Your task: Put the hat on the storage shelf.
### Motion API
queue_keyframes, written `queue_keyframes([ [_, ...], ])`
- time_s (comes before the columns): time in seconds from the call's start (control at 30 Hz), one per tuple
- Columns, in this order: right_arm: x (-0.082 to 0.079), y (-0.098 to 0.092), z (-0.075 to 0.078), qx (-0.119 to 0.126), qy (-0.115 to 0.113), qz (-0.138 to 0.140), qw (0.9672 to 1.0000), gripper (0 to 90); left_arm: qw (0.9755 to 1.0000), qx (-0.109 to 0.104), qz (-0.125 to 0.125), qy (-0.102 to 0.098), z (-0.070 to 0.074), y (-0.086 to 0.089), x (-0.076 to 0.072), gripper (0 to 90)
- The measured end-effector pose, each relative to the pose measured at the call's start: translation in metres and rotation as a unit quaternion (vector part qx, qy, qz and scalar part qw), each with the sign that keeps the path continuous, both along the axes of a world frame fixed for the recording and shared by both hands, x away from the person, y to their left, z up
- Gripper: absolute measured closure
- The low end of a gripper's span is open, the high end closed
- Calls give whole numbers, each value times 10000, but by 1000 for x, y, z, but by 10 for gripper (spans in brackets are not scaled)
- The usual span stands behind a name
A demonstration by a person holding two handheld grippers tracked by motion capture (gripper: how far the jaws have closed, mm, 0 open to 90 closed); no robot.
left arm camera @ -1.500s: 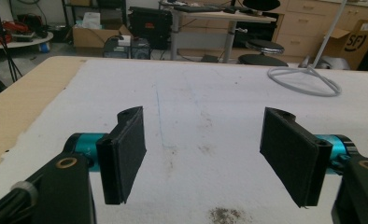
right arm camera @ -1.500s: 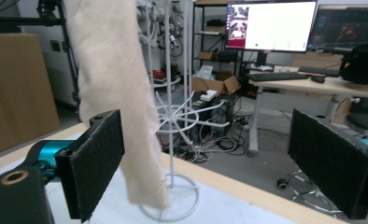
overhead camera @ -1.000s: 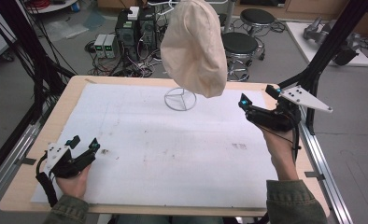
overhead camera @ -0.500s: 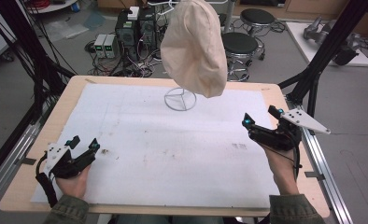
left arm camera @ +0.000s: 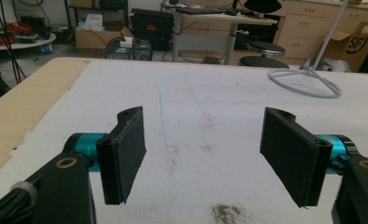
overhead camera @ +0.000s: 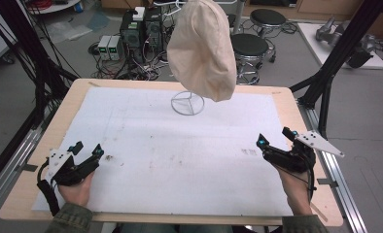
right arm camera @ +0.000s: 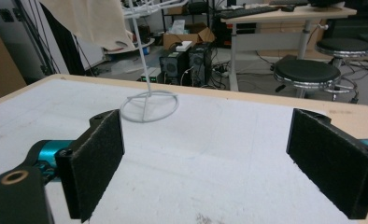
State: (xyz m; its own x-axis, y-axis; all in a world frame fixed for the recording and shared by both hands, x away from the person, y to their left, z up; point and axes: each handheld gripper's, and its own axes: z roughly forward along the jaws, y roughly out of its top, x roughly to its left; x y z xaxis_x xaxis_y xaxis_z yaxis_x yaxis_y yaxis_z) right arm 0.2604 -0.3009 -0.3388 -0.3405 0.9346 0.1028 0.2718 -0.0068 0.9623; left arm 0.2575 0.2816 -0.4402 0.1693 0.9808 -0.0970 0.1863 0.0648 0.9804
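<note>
Left gripper at seven o'clock and right gripper at four o'clock rest on the surface, jaws spread, holding nothing. At twelve o'clock, a cream cloth hangs on a wire stand.

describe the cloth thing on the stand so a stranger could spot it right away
Start at the white mat covering the wooden table. At the middle of its far edge sits a white wire ring base. Above it hangs the cream cloth hat, the only soft, pale fabric item here.
</note>
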Motion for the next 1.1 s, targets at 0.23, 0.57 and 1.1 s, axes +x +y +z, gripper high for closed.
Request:
queue_keyframes([
  [0.23, -7, -4, -16, -35, 151, 13, 9999, 102, 10000, 0, 1, -3, 0, 0, 0, 310],
  [0.57, -10, 0, -40, 21, 243, 58, 9997, 102, 10000, -30, 3, -11, 0, 0, 0, 310],
  [1.1, -15, 0, -70, 59, 232, -102, 9997, 102, 10000, 7, -6, 2, 0, 0, 0, 311],
])
